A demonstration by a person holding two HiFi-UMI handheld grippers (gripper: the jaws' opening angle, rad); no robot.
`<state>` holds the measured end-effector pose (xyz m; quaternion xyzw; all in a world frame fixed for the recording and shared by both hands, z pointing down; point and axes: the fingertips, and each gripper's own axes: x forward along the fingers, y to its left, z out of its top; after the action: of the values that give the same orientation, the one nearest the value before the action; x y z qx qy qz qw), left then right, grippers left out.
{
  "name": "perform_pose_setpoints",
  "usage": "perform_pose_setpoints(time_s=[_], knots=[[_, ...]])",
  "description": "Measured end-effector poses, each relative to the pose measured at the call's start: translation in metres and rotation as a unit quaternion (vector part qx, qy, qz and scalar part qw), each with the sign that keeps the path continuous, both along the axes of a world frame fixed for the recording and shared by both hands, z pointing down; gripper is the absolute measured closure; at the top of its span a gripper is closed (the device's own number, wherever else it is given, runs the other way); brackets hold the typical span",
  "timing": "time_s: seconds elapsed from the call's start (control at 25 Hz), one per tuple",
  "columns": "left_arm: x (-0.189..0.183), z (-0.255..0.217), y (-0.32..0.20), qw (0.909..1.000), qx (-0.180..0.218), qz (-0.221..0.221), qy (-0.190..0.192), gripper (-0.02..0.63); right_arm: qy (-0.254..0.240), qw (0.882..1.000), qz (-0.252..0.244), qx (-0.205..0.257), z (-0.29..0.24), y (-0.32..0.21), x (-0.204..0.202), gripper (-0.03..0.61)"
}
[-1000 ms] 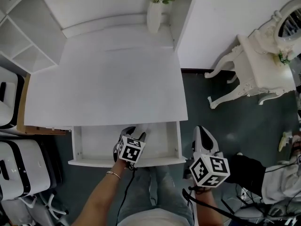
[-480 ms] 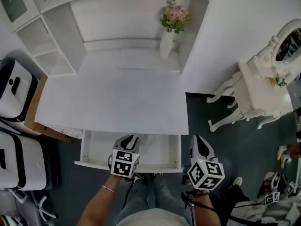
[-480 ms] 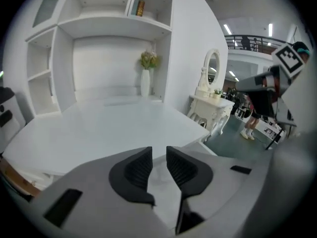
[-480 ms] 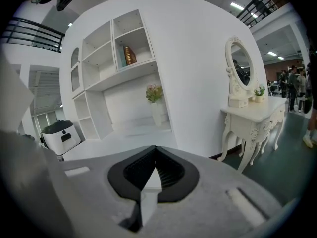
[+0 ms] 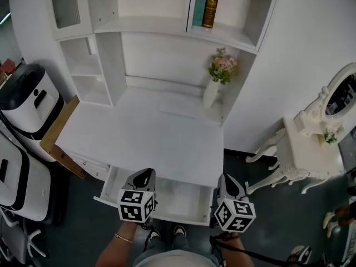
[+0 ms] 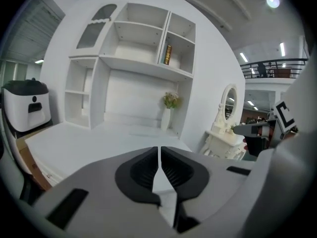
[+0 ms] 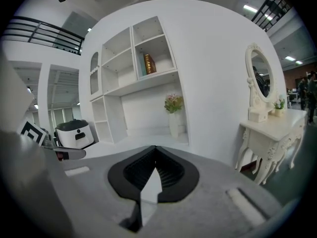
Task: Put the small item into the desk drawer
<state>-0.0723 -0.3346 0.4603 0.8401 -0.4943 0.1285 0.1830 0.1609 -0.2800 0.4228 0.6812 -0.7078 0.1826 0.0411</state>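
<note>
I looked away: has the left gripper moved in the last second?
Yes. The left gripper has risen out of the drawer, back over its front edge; its jaws have just closed on nothing.

White desk [image 5: 144, 138], white drawer [image 5: 178, 196], white vase [image 5: 211, 95], pink flowers [image 5: 222, 67], gold-brown book [image 5: 211, 4], dark grey floor [image 5: 289, 204]

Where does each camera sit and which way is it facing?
Head view: on the person's head, looking steeply down at the desk and open drawer; left gripper, right gripper and left forearm show.
Left gripper view: rides the left gripper, facing across the desk towards the shelves; its shut jaws show.
Right gripper view: rides the right gripper, facing shelves and dressing table; shut jaws show.
Shared: both gripper views catch the vase.
</note>
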Motion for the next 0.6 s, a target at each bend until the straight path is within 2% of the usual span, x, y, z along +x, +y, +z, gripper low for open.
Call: perform_pose_setpoints(time_s=[0.12, 0.28, 0.48, 0.6], knots=[[-0.017, -0.033, -0.015, 0.9989, 0.034, -0.033, 0.002, 0.598, 0.008, 1.0, -0.014, 0.023, -0.021, -0.015, -0.005, 0.574], [-0.031, -0.081, -0.024, 0.9946, 0.087, -0.055, 0.012, 0.6, 0.021, 0.998, -0.013, 0.055, -0.051, -0.021, -0.004, 0.574], [-0.038, -0.125, -0.029, 0.9874, 0.145, -0.063, 0.011, 0.6, 0.03, 0.996, 0.012, 0.08, -0.072, -0.017, 0.014, 0.574], [-0.038, -0.132, -0.031, 0.9857, 0.157, -0.06, 0.011, 0.6, 0.03, 0.996, 0.027, 0.082, -0.075, -0.014, 0.023, 0.574]])
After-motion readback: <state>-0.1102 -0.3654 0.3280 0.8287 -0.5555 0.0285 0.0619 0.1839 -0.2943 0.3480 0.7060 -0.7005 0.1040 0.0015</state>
